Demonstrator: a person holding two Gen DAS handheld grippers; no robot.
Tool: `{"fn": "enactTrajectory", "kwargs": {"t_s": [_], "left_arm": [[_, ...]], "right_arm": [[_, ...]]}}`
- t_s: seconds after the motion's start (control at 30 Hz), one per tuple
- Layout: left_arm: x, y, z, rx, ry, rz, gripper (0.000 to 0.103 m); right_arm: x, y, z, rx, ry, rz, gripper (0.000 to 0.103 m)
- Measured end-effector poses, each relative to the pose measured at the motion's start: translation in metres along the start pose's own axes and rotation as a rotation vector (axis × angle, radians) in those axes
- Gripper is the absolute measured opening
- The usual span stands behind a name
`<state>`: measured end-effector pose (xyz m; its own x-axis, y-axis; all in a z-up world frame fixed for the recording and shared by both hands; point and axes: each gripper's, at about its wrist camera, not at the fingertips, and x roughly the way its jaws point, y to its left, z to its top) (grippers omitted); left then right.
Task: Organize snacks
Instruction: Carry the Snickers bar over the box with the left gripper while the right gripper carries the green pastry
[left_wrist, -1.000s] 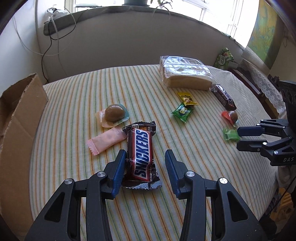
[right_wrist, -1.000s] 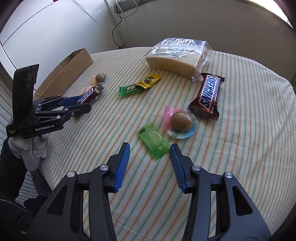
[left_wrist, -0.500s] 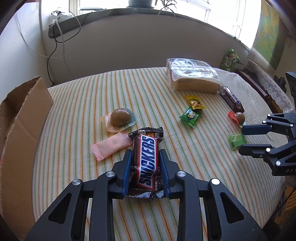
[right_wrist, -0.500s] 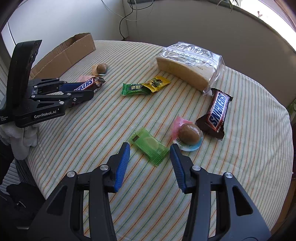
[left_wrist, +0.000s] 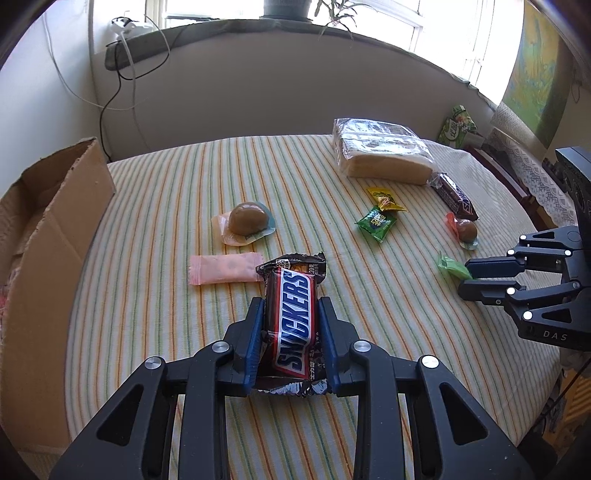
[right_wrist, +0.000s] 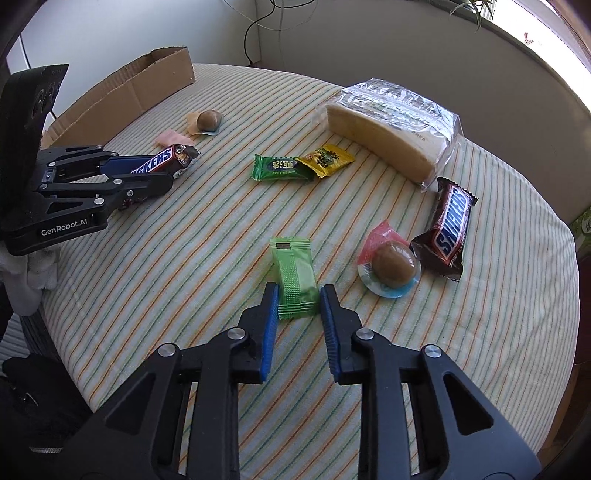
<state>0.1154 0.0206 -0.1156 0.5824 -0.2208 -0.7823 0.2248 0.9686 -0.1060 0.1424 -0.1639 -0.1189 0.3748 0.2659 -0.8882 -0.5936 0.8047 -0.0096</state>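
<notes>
Left gripper (left_wrist: 291, 332): black plastic linkage arms, blue ribbed pads on fingers (left_wrist: 255, 332), round silver screws at joints, white "GenRobot.AI" on body, tall black camera block. Right gripper (right_wrist: 297, 317): same black frame, blue pads, silver screws, "DAS" lettering. White glove (right_wrist: 27, 273) under left gripper.

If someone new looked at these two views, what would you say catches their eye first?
Most likely the Snickers bar clamped between the blue pads of the left gripper, low in the centre of the left wrist view. Next, the right gripper with its pads on either side of a light green packet on the striped tablecloth. Behind them sits a bagged loaf of bread, and a cardboard box stands at the table's left edge.
</notes>
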Motion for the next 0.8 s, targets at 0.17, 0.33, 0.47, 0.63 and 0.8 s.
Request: {"fn": "enactTrajectory", "kwargs": {"t_s": [0.17,0.33,0.47,0.63,0.8], "left_arm": [[-0.013,0.008,-0.005,-0.039,-0.027,-0.013,0.027],[-0.033,0.016,-0.008,-0.063,-0.062,-0.004,0.027],[-0.050,0.025,-0.009,-0.090,-0.098,-0.005,0.027],[-0.073,0.040,-0.009,-0.116,-0.152,0.033,0.027],[-0.094,0.063,-0.012,-0.150,-0.197,0.096,0.027]], "right_arm": [[-0.004,0.003,0.001,0.039,-0.018,-0.002,0.023],[-0.014,0.012,0.004,0.051,-0.056,0.009,0.023],[-0.022,0.021,0.013,0.038,-0.080,0.017,0.023],[-0.034,0.037,0.028,0.013,-0.115,0.037,0.023],[-0.047,0.055,0.052,-0.019,-0.156,0.053,0.023]]}}
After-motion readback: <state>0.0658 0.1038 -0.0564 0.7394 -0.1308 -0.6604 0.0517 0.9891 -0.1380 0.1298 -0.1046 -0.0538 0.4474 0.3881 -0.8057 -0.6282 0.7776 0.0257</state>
